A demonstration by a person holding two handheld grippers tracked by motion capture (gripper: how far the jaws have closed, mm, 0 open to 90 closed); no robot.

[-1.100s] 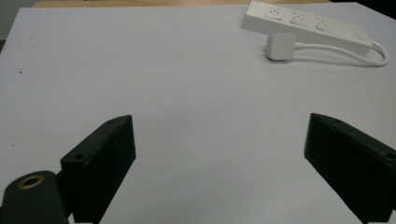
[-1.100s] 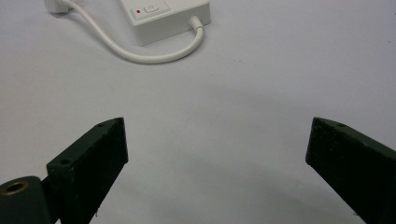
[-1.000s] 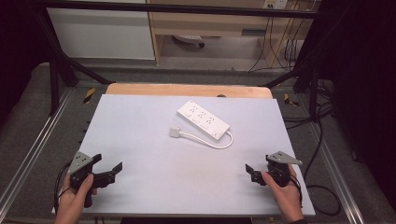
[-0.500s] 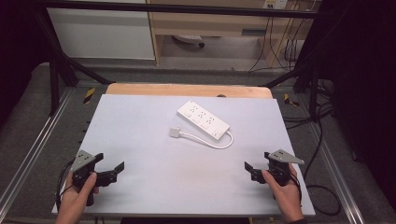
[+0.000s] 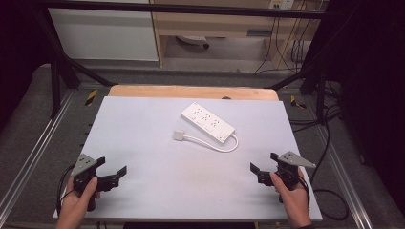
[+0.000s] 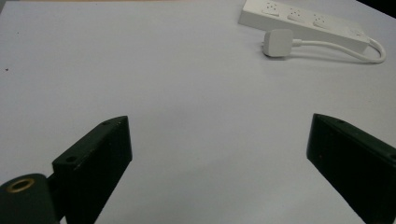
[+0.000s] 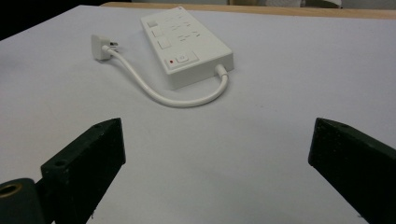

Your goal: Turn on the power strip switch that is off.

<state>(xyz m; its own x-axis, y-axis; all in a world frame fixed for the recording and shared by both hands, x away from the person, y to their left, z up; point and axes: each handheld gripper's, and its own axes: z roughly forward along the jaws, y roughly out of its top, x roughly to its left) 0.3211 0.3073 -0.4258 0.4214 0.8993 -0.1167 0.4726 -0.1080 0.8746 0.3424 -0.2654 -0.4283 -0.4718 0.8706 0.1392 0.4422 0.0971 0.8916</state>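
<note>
Your power strip (image 5: 207, 121) lies flat on the white table (image 5: 143, 124), toward the far middle, its sockets bare; its cord (image 5: 217, 144) loops round the near end and runs to the plug (image 5: 178, 136), which lies loose on the table just beside the strip. Since a second ago your two hands have eased slightly back toward the near edge; the strip and plug have not moved. Your left gripper (image 5: 111, 172) sits at the near left corner with jaws wide apart and holding nothing. Your right gripper (image 5: 263, 164) sits at the near right, likewise spread and bare. The strip is well apart from both, beyond and between them.
</note>
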